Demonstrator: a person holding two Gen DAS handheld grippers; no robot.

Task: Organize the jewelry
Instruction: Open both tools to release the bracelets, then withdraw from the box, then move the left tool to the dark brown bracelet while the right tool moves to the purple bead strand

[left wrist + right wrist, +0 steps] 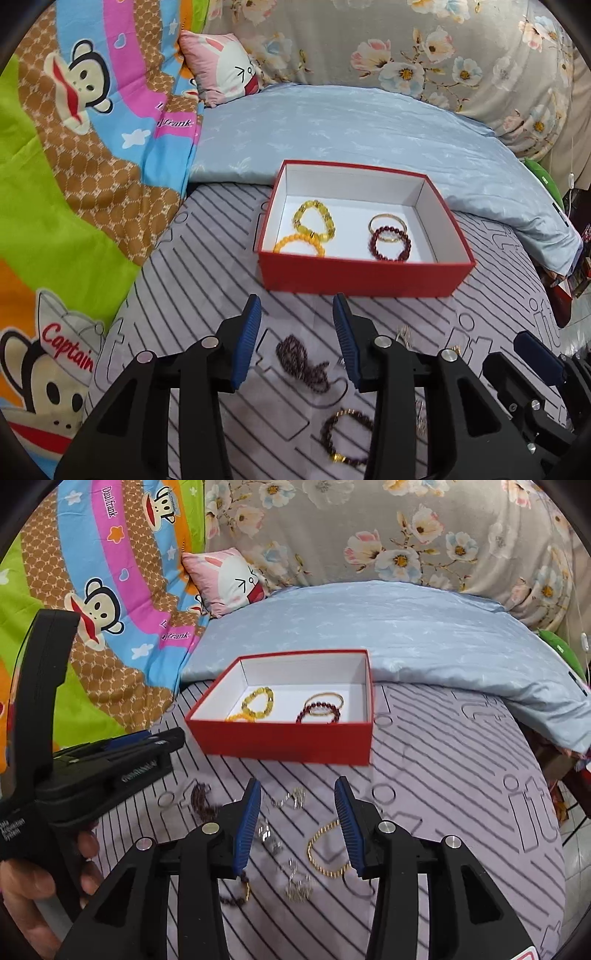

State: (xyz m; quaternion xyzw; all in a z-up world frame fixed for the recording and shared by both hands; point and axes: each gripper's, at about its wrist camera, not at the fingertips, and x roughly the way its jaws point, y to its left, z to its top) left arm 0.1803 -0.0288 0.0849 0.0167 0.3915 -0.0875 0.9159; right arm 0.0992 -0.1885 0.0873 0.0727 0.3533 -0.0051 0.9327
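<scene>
A red box [354, 277] [280, 738] with a white inside stands on the striped sheet. It holds two yellow bead bracelets [314, 218], a gold bangle [388, 223] and a dark red bead bracelet [390, 243]. My left gripper [297, 332] is open and empty above a dark bead string [303, 360]; a dark bracelet with a gold bead [345, 435] lies nearer. My right gripper [297, 812] is open and empty above silver pieces [271, 836] and a gold chain bracelet [327, 849]. The left gripper also shows in the right wrist view [166, 738].
A light blue quilt [369, 133] lies behind the box. A cartoon monkey blanket [74, 147] rises at the left, a pink pillow [221, 62] and floral fabric [424, 48] at the back. The bed edge [554, 830] drops off at the right.
</scene>
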